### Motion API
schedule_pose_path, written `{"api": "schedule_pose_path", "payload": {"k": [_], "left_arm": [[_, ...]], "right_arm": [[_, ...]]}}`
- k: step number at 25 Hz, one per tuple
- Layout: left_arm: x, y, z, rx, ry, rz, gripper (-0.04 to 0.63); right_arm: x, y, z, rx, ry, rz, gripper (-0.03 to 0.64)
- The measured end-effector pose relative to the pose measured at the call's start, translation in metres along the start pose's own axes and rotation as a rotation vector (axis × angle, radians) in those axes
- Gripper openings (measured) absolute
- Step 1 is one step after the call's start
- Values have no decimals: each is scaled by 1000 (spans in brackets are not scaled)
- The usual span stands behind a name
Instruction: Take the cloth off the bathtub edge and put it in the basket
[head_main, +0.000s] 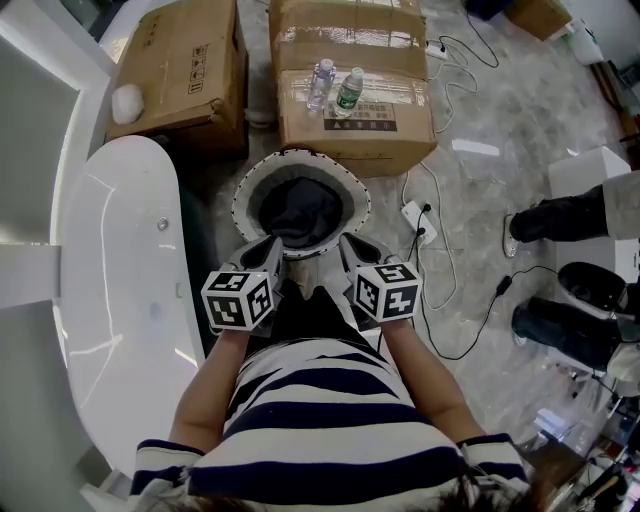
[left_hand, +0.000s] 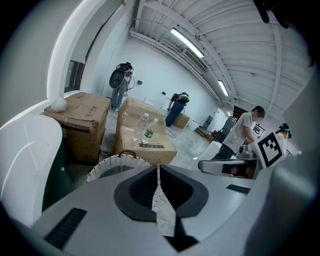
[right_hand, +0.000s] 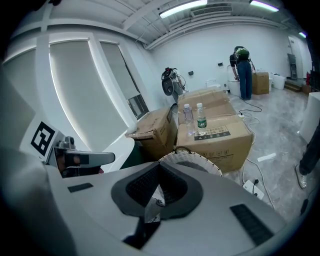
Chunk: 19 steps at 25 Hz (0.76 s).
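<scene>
A dark cloth (head_main: 300, 212) lies bunched inside the round white woven basket (head_main: 246, 188), which stands on the floor to the right of the white bathtub (head_main: 110, 270). No cloth shows on the tub's edge. My left gripper (head_main: 268, 252) and right gripper (head_main: 350, 250) hover side by side just above the basket's near rim, both shut with nothing between the jaws. In the left gripper view, the left gripper (left_hand: 158, 175) points past the basket (left_hand: 112, 164). The right gripper (right_hand: 159, 175) also faces the basket (right_hand: 200, 161).
Two cardboard boxes (head_main: 185, 65) (head_main: 350, 75) stand behind the basket, the right one bearing two water bottles (head_main: 335, 88). A power strip (head_main: 417, 220) and cables (head_main: 450, 300) lie on the floor to the right. Another person's shoes (head_main: 560, 215) are at the far right.
</scene>
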<state>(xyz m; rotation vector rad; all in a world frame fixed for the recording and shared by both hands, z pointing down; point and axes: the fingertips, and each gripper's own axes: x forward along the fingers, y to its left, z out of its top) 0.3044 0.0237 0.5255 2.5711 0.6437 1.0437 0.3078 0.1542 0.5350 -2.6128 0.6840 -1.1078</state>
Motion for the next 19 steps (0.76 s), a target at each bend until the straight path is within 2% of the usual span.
{"api": "schedule_pose_path", "payload": {"k": [19], "left_arm": [[14, 32, 0, -5, 54, 19, 32]], "right_arm": [[28, -1, 8, -19, 37, -3, 26]]}}
